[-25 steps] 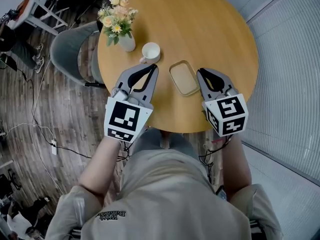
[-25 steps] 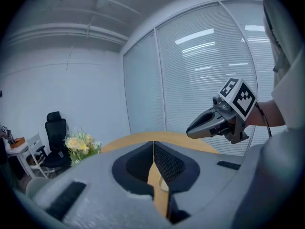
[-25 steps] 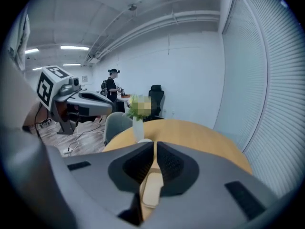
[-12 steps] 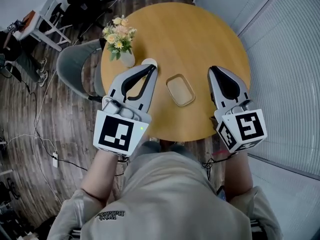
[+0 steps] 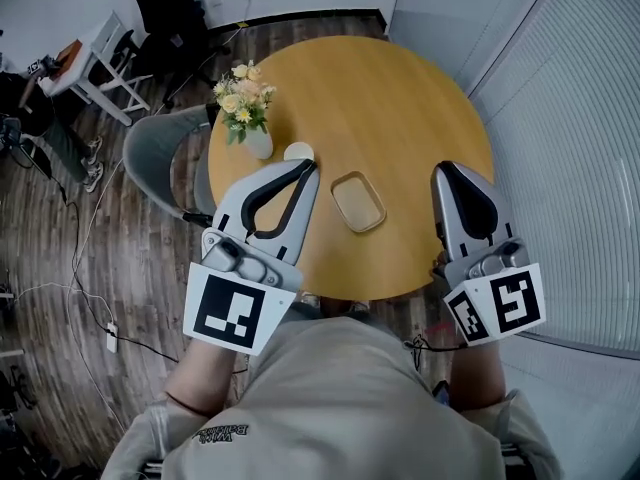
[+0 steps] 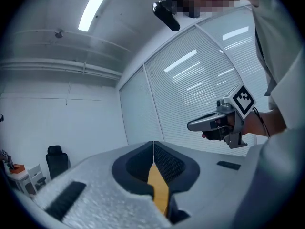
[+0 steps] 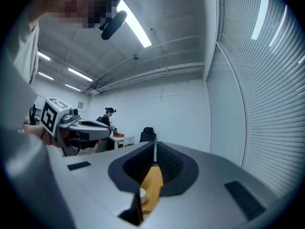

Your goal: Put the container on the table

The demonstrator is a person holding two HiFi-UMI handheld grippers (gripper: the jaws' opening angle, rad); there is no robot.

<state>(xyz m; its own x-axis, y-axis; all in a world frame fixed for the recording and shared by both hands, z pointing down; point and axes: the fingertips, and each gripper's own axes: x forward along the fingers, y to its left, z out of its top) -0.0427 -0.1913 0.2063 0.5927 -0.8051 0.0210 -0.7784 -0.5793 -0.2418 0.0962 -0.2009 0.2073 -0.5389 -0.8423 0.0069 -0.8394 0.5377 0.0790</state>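
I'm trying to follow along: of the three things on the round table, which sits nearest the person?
The flat tan container, alone toward the near edge. The white cup and the vase of flowers stand farther back.

Head view: we see bright, even indoor light with no hard shadows. The table (image 5: 400, 98) top has a soft sheen and the wood floor (image 5: 60, 268) on the left reads darker. It's sharp in the centre, and straight lines bow toward the edges. Both gripper views: heavy fisheye, black vignette in the corners, walls curve hard. Light comes from ceiling strips (image 6: 97, 6), blown out to pure white. We get bright bars of glare on the blinds (image 6: 205, 80). Jaws sit right at the lens and look soft and grainy in both; the background is sharper, slightly hazy
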